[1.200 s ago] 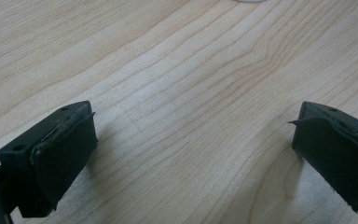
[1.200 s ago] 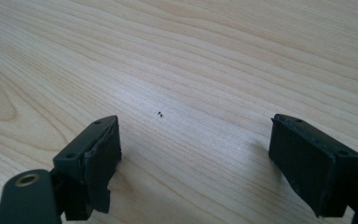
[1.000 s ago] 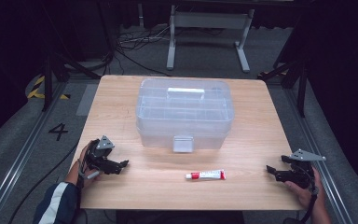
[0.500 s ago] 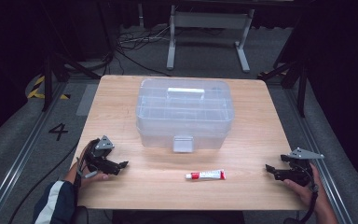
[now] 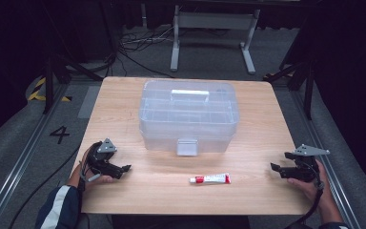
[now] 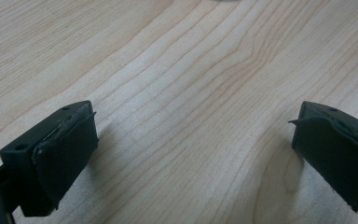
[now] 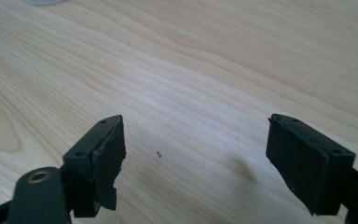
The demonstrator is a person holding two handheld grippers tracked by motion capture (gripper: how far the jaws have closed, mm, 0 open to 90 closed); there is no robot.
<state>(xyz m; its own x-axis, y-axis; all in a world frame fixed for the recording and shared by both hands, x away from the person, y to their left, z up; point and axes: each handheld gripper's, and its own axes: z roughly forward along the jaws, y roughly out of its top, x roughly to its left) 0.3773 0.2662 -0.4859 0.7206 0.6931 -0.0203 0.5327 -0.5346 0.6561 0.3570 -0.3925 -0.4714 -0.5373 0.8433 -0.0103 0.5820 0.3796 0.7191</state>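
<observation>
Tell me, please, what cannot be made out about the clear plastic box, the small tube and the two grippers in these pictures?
- Clear plastic lidded box, high view: contents unreadable through the cloudy walls.
- Small white tube with red cap and label, high view: print too small to read.
- Left gripper and right gripper, gripper views: jaw bases cut off by the bottom edge.
- Wooden table, high view: its legs hidden beneath the top.

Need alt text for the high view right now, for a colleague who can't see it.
A closed clear plastic box sits mid-table with a small red-and-white tube lying in front of it. The left gripper and right gripper rest open near the front corners, both empty.
</observation>
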